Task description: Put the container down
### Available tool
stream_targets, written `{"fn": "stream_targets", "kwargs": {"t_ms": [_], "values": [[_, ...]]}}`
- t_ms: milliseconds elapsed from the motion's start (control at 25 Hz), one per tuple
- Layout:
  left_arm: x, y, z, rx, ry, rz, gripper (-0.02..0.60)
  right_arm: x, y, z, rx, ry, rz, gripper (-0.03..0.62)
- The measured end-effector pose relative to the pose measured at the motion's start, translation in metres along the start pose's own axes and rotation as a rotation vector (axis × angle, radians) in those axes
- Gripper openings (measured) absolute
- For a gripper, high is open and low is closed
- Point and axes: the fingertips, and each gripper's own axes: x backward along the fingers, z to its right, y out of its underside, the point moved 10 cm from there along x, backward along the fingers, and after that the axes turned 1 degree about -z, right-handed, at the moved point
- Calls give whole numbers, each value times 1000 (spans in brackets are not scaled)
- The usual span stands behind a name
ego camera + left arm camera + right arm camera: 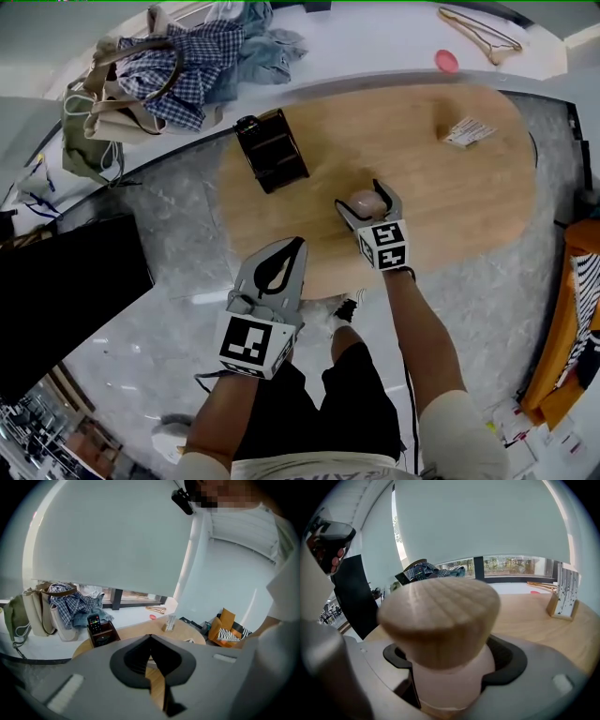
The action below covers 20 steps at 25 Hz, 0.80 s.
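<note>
A small pale pink container with a rounded wooden lid sits between the jaws of my right gripper, which is shut on its body. It hangs over the near middle of the oval wooden table. The frames hide whether its base touches the tabletop. In the right gripper view the lid fills the middle and covers the jaw tips. My left gripper is shut and holds nothing. It hovers at the table's near edge, left of the right gripper, and points toward the table.
A black organiser box holding a remote stands at the table's left end. A small card stand is at the far right of the table. Beyond the table lie a bag with clothes, a hanger and a pink disc. A black screen stands at the left.
</note>
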Motion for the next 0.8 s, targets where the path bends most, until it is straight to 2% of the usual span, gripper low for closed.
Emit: {"fn": "stream_targets", "kwargs": {"t_ms": [160, 320, 800], "values": [[-6, -4, -1, 1, 9, -4, 2, -12, 4, 2, 5, 22, -4, 434], [-9, -10, -1, 15, 21, -49, 2, -17, 9, 3, 26, 39, -4, 434], [-8, 2, -13, 30, -3, -20, 2, -23, 9, -9, 137, 73, -49, 436]]}}
